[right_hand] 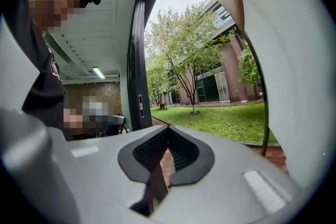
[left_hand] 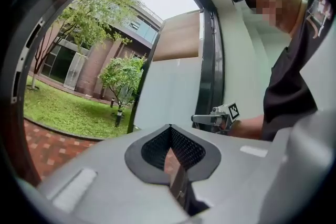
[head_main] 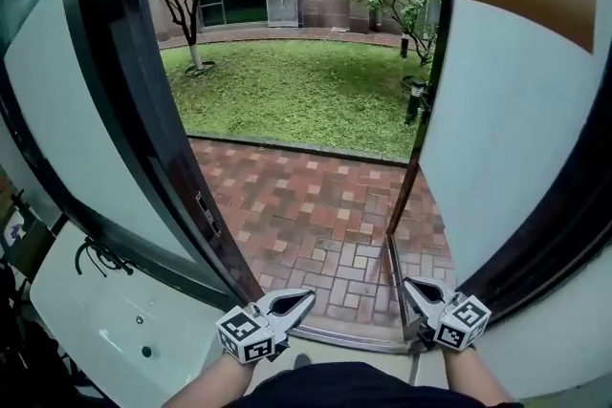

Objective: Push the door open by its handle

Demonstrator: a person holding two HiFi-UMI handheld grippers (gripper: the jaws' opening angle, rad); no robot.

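Plainly, the door (head_main: 516,158) stands open onto the brick path (head_main: 316,205). Left gripper (head_main: 306,296) and right gripper (head_main: 407,284) are each pressed together, empty.

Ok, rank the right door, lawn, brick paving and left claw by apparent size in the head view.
1. right door
2. lawn and brick paving: too alike to split
3. left claw, smallest despite being nearest the camera
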